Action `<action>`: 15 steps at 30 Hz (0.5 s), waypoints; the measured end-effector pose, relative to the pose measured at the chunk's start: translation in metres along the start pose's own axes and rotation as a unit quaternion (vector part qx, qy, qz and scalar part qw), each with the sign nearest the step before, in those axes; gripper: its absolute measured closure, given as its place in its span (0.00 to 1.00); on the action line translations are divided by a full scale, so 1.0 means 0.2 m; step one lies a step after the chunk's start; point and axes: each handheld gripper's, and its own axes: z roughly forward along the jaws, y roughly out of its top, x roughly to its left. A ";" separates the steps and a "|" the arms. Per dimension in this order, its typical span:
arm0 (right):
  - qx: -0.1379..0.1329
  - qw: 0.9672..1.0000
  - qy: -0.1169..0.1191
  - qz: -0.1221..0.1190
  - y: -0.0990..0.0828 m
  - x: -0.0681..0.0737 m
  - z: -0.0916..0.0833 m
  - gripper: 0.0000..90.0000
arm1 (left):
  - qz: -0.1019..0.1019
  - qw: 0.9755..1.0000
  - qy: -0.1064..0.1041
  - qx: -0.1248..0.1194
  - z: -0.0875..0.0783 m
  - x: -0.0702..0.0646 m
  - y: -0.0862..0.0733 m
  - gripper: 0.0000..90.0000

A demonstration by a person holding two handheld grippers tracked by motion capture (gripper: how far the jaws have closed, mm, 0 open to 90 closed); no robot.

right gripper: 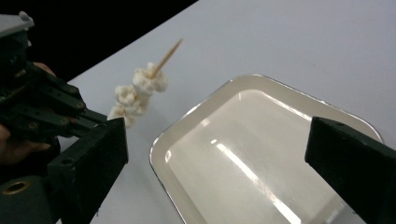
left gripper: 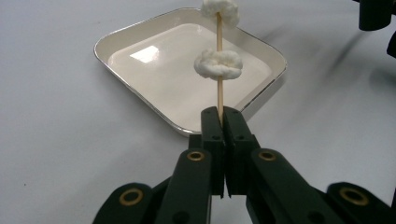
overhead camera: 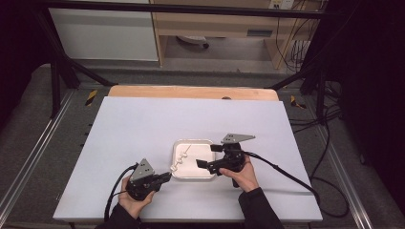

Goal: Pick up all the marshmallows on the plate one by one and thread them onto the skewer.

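Note:
A thin wooden skewer [left gripper: 218, 91] threaded with white puffy pieces [left gripper: 218, 64] points up and over a white tray with a shiny rim [left gripper: 154, 70]. My left gripper [left gripper: 219, 116] is shut on the skewer's lower end, at the tray's near left corner [overhead camera: 174, 175]. From above, the skewer [overhead camera: 182, 156] slants across the tray's left side. My right gripper [overhead camera: 208, 156] hovers open over the tray's right half, jaws wide apart and nothing between them [right gripper: 219, 144]. Its view looks across the tray [right gripper: 252, 140] to the skewer [right gripper: 140, 88] and the left gripper [right gripper: 51, 112].
The tray [overhead camera: 193, 141] lies on a white table sheet [overhead camera: 143, 124], with a wooden strip [overhead camera: 191, 91] along the far edge. Cables [overhead camera: 286, 174] trail from both grippers toward the near edge. Dark frame bars and floor surround the table.

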 end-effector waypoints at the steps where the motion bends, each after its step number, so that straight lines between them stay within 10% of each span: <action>1: 0.003 1.000 -0.004 -0.001 -0.01 -0.01 -0.01 0.06 | -0.001 1.000 0.000 -0.001 0.00 0.00 0.00 0.98; 15: 0.045 0.997 -0.053 -0.035 -0.17 -0.11 -0.17 0.02 | 0.002 1.000 0.001 0.007 0.00 0.01 0.00 0.98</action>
